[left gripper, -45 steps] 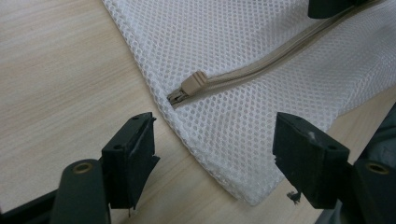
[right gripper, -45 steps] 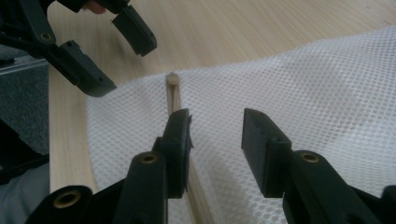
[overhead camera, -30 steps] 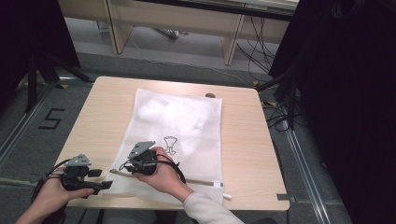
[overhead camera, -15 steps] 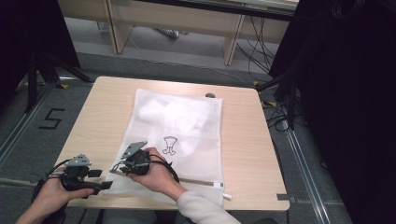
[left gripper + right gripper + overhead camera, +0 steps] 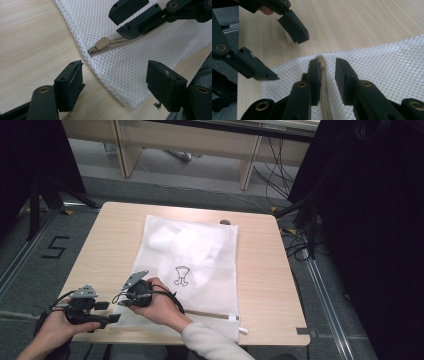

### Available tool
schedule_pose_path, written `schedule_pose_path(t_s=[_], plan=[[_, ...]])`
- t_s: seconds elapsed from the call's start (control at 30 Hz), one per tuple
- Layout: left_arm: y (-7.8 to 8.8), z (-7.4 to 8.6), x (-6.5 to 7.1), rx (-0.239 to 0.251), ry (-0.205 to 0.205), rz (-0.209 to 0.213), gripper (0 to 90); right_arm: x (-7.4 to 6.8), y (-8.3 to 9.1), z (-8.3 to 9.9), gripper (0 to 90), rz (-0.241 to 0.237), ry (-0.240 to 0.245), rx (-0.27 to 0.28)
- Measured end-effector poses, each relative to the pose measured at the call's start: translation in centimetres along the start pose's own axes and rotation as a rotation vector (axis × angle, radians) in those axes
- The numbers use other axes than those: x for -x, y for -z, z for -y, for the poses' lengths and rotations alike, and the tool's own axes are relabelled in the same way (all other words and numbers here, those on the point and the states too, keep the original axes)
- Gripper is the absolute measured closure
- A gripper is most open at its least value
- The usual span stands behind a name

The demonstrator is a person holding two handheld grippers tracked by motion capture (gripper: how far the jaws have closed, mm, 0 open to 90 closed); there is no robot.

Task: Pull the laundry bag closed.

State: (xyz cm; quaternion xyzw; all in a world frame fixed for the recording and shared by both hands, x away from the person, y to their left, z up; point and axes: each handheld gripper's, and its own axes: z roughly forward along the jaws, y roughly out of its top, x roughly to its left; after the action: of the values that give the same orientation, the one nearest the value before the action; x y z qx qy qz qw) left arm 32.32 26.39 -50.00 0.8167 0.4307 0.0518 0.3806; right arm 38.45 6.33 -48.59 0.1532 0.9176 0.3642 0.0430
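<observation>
A white mesh bag [image 5: 192, 265] is laid flat on the wooden surface [image 5: 260, 265], its near corner between the two grippers. The right gripper [image 5: 327, 65] is lowered onto the bag's near edge, its jaws parted slightly and set either side of the beige zipper tape, with the zipper pull [image 5: 102, 43] just beyond the tips (whether the tape is pinched cannot be told). The left gripper [image 5: 113, 82] is held just beside that corner, jaws spread wide, nothing between them. A small dark printed figure [image 5: 181, 275] is seen on the bag, ahead of the right gripper.
</observation>
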Motion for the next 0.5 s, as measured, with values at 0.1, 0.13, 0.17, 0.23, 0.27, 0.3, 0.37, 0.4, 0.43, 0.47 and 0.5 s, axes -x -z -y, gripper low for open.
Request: schedule_pose_path(t_s=[0.1, 0.13, 0.17, 0.23, 0.27, 0.3, 0.37, 0.4, 0.43, 0.47, 0.5], plan=[[0.0, 0.0, 0.0, 0.0, 0.002, 0.0, 29.2, -0.1, -0.3, -0.1, 74.8, -0.004, -0.005, -0.007], [0.0, 0.0, 0.0, 0.0, 0.0, 0.002, 29.2, -0.1, -0.4, -0.2, 74.8, -0.008, 0.002, -0.009], [0.0, 0.0, 0.0, 0.0, 0.001, 0.001, 29.2, -0.2, -0.5, -0.3, 74.7, -0.008, -0.006, -0.01], [0.0, 0.0, 0.0, 0.0, 0.001, 0.004, 29.2, -0.2, -0.7, -0.4, 74.6, -0.011, -0.001, -0.008], [-0.1, 0.0, 0.1, 0.014, 0.017, 0.005, 29.2, -0.3, -0.7, -0.5, 74.5, -0.012, -0.007, -0.017], [-0.1, 0.0, 0.1, 0.017, 0.017, 0.008, 29.2, -0.2, -0.8, -0.6, 74.5, -0.01, 0.003, -0.016], [-0.1, 0.0, 0.2, 0.02, 0.022, 0.011, 29.2, -0.2, -0.9, -0.8, 74.4, -0.012, 0.004, -0.018], [-0.1, 0.0, 0.2, 0.02, 0.021, 0.012, 29.2, -0.2, -1.0, -0.8, 74.4, -0.01, 0.004, -0.02], [-0.1, 0.0, 0.1, 0.018, 0.018, 0.011, 29.2, -0.1, -1.0, -0.9, 74.4, -0.011, 0.003, -0.021], [-0.1, 0.0, 0.1, 0.015, 0.017, 0.008, 29.2, -0.1, -1.1, -0.9, 74.3, -0.014, 0.005, -0.026], [-0.1, 0.0, 0.2, 0.017, 0.019, 0.008, 29.2, -0.1, -1.3, -0.9, 74.2, -0.012, 0.005, -0.019]])
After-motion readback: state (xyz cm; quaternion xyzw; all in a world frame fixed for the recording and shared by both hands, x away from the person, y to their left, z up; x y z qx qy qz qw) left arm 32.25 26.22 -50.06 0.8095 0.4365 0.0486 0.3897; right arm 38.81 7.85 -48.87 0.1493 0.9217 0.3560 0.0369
